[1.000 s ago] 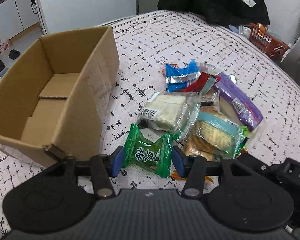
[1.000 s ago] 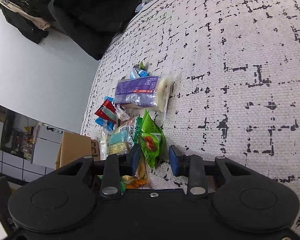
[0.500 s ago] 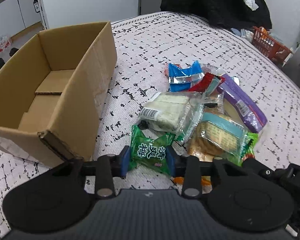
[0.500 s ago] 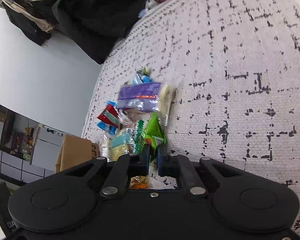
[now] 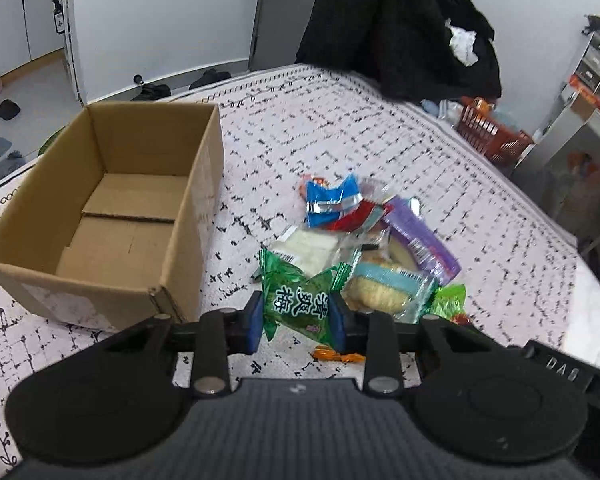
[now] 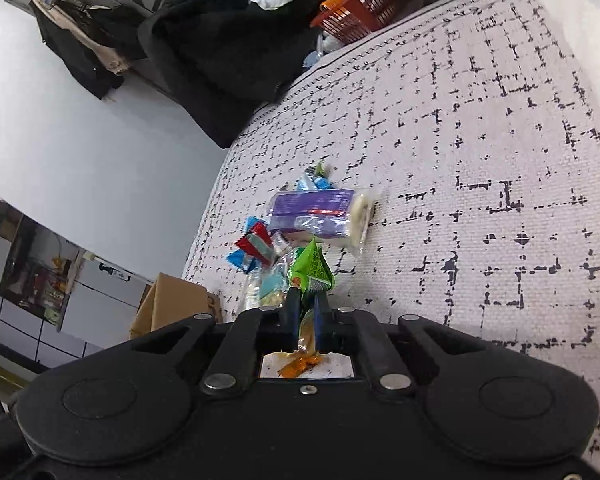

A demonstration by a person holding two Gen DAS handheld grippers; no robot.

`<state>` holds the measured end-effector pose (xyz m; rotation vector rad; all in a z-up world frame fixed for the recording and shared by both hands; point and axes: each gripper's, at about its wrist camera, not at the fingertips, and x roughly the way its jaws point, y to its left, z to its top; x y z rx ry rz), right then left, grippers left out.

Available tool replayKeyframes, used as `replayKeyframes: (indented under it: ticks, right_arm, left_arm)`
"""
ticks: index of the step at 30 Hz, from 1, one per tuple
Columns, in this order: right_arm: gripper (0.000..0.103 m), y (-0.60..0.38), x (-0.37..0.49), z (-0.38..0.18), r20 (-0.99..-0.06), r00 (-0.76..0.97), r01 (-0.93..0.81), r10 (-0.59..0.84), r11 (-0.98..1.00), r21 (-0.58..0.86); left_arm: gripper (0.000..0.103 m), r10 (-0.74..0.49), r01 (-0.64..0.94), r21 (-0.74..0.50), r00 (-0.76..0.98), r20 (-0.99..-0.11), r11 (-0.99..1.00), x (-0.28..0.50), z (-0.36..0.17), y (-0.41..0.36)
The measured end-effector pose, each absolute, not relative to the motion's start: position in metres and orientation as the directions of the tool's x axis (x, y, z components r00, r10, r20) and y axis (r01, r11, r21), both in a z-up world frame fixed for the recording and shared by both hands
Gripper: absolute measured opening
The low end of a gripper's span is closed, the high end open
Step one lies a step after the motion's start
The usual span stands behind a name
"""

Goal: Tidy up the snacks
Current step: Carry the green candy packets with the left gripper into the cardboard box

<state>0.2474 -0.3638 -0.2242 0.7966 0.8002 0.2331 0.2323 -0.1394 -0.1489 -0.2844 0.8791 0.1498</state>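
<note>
Left wrist view: left gripper (image 5: 296, 320) with blue pads, jaws closing and already pressing both sides of a dark green crinkled candy wrapper printed with white characters (image 5: 298, 300); the wrapper's sawtooth ends flare above the pads and it hangs clear of the white bedcover with black dashed pattern (image 5: 340, 132). Just beyond it lies the loose snack pile: a clear pack of pale square cakes (image 5: 312, 246), a teal-banded clear pack of a golden pastry (image 5: 384, 290), a purple foil packet (image 5: 418, 240), a blue foil wrapper (image 5: 328, 198) and a red one (image 5: 356, 216), overlapping each other. An open brown cardboard box (image 5: 112, 216) stands to the left, upright, flaps inside flat, its near right corner close beside the gripper's left finger; bare cover between box wall and pile. Bed edge falls away on the right toward an orange plastic basket (image 5: 492, 132). Right wrist view: right gripper (image 6: 307, 314) with jaws pressed almost together, pinching the lower edge of a light green snack packet with red print (image 6: 312, 270), which stands up from the pads. Broad bare cover to the right; an orange wrapper scrap (image 6: 298, 366) lies beneath the jaws
</note>
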Motion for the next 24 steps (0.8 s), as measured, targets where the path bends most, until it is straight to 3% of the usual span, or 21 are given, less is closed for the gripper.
replayKeyframes:
  ticks: [24]
  right_arm:
    - [0.006,-0.296,0.241,-0.15,-0.522,0.712,-0.035,0.47,0.766,0.641]
  left_arm:
    - [0.032,-0.044,-0.21,-0.273,0.712,-0.701,0.939,0.214,-0.1,-0.071]
